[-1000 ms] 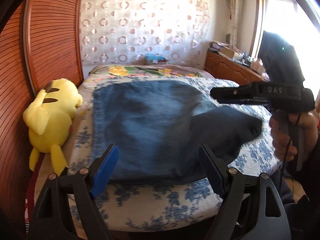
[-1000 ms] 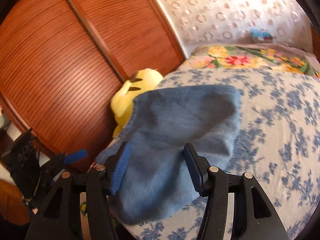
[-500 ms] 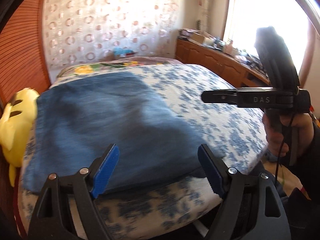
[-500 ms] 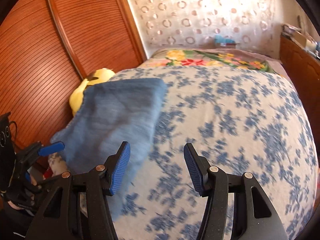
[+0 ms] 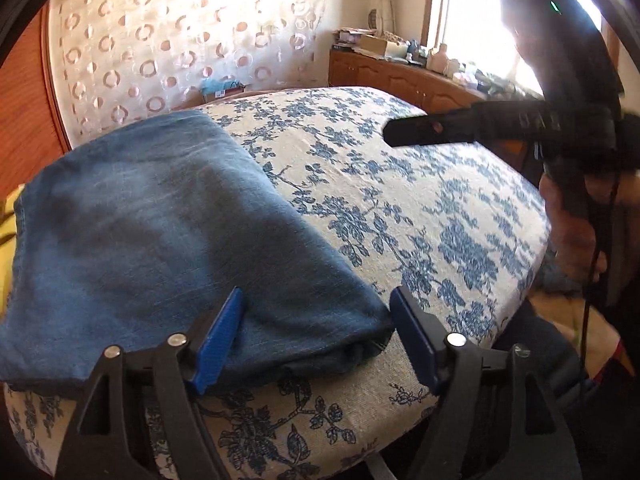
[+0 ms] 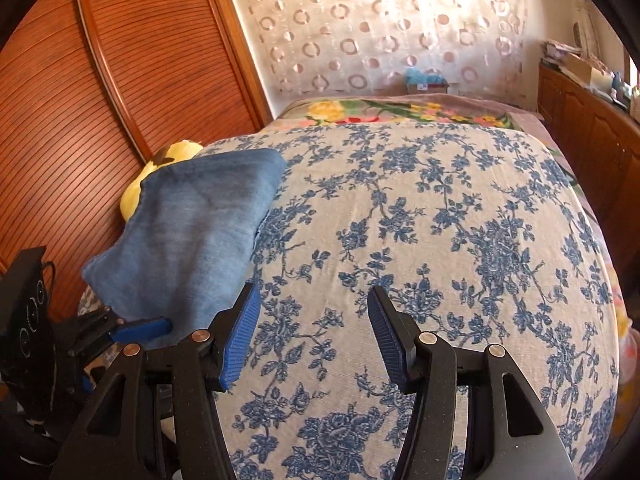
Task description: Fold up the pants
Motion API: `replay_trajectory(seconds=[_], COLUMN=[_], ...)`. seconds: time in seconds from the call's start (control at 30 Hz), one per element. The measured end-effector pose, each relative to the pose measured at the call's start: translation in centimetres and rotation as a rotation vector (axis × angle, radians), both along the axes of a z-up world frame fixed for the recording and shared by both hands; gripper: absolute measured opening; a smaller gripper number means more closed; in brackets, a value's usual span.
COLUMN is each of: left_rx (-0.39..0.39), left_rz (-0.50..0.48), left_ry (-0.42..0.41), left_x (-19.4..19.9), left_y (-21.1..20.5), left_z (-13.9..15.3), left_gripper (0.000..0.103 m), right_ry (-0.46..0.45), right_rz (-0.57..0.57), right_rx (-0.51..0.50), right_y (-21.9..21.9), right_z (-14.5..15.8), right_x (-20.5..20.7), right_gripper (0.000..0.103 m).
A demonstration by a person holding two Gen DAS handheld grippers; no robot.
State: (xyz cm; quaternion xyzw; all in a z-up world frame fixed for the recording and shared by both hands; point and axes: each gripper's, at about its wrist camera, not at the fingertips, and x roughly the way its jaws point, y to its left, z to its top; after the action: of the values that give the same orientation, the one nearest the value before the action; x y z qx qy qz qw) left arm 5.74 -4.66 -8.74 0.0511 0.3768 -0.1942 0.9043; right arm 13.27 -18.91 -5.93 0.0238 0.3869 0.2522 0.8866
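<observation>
The folded blue denim pants lie flat on the left part of the bed. My left gripper stands open over their near right corner, with one blue pad above the cloth and the other just off the folded edge. Neither pad presses on the denim. My right gripper is open above the bare flowered sheet, to the right of the pants, with nothing between its fingers. In the left wrist view the right gripper shows side-on, held by a hand. The right wrist view catches the left gripper's blue pad at the pants' near edge.
The blue-flowered bed sheet fills the middle and right. A yellow plush toy lies between the pants and the slatted wooden wardrobe door. A bright floral blanket covers the far end; a wooden cabinet runs along the right.
The dark pant flap that hung by the right gripper now lies flat on the folded pile. The right gripper has moved right, off the pants, over bare sheet. The left gripper has shifted to the pants' right corner.
</observation>
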Motion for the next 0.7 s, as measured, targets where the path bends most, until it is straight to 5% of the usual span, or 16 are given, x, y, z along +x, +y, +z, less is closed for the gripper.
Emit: replay_trajectory(seconds=[0.27, 0.37, 0.43, 0.7], left_rx=[0.104, 0.099, 0.083, -0.098], left_rz=[0.001, 0.024, 0.036, 0.083], left_ry=[-0.027, -0.032, -0.030, -0.125], left_x=[-0.3, -0.2, 0.0, -1.5], left_y=[-1.1, -0.3, 0.8, 6.4], left_z=[-0.9, -0.6, -0.1, 5.6], left_gripper=[0.076, 0.051, 0.022, 0.016], right_ry=[-0.001, -0.003, -0.004, -0.017], right_rz=[-0.007, -0.010, -0.014, 0.005], right_rx=[-0.009, -0.010, -0.011, -0.023], right_y=[-0.2, -0.4, -0.5, 0.8], right_z=[-0.4, -0.4, -0.5, 0.1], right_x=[0.1, 0.1, 0.2, 2.1], right_gripper=[0.057, 0.057, 0.057, 0.057])
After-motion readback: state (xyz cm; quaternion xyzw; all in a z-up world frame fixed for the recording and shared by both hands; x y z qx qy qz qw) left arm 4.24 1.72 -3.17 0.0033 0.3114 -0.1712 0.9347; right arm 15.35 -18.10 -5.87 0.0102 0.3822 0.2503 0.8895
